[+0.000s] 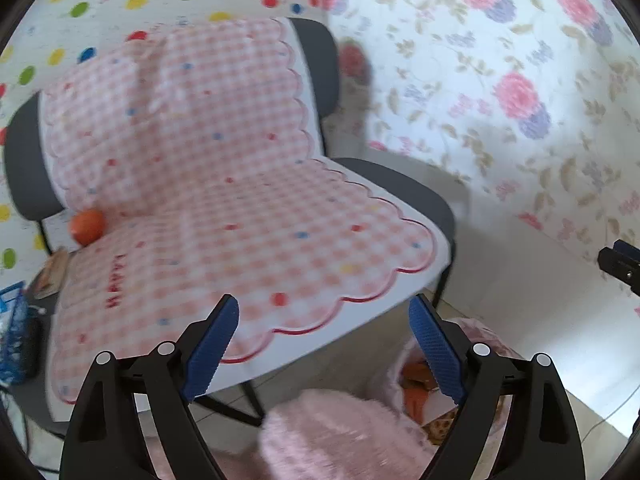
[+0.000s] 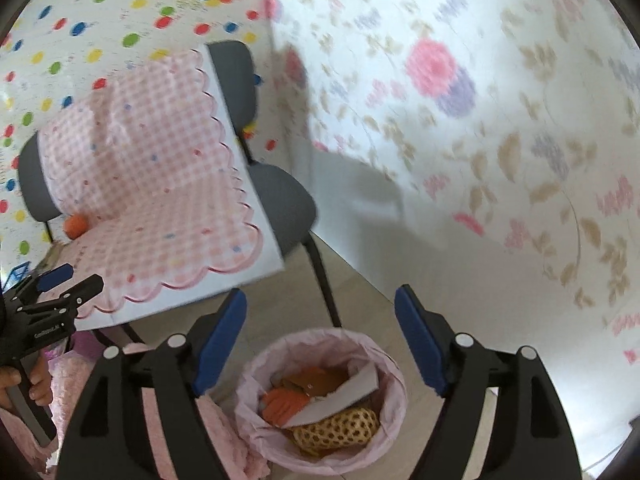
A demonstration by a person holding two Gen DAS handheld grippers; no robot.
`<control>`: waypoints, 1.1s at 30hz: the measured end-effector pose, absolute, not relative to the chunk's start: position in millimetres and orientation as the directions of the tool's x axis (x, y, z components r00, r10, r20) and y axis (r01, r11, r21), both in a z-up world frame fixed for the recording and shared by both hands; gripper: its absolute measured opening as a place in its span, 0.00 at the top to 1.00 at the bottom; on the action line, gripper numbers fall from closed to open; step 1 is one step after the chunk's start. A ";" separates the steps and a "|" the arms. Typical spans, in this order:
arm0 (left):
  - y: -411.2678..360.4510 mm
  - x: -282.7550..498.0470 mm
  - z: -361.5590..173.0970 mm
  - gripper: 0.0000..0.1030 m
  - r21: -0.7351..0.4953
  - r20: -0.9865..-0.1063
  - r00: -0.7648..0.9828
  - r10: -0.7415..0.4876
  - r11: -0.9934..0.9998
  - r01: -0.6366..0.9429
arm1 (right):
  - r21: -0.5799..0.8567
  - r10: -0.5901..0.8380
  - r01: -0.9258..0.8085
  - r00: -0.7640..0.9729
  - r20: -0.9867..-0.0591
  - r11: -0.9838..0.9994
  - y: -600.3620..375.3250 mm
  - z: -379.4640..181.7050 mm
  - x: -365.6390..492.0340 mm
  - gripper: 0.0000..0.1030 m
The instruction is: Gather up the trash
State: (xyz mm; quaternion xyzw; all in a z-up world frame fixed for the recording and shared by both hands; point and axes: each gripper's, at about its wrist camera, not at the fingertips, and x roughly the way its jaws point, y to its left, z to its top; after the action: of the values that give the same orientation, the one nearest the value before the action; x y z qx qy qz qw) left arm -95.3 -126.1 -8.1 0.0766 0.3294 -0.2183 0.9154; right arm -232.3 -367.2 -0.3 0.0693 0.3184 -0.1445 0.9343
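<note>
Hovering with both claws wide and empty, left claw (image 1: 324, 344) and right claw (image 2: 320, 344) sit above the lined bin (image 2: 384, 348); the orange ball (image 1: 87, 226) on the chair (image 1: 400, 184) could roll off if nudged.

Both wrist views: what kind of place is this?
Probably a room in a home, or a set dressed as one: patterned fabric covers the walls, a grey chair is draped with a pink gingham cloth, and a pink-lined trash bin stands on the pale floor.
</note>
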 end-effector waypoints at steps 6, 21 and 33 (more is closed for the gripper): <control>-78.0 -96.8 12.7 0.12 0.028 -0.634 0.732 -0.250 0.938 0.344 | 0.030 -0.148 0.205 0.790 -0.595 0.978 -335.7 18.7 -205.9 0.09; 16.2 -92.8 34.9 0.09 0.087 -0.704 0.708 0.047 0.996 0.019 | -0.042 0.010 -0.045 0.786 -0.618 0.998 -248.4 42.7 -132.5 0.06; 40.2 -94.9 36.7 0.07 0.101 -0.716 0.689 0.114 0.993 -0.060 | -0.059 0.033 -0.091 0.771 -0.635 0.994 -221.7 45.6 -117.1 0.06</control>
State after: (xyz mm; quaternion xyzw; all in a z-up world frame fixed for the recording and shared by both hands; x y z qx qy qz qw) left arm -94.9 40.2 36.7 0.0348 0.3915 0.0475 0.9183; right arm -117.1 -221.7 45.6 -0.0431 0.3364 0.0332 0.9401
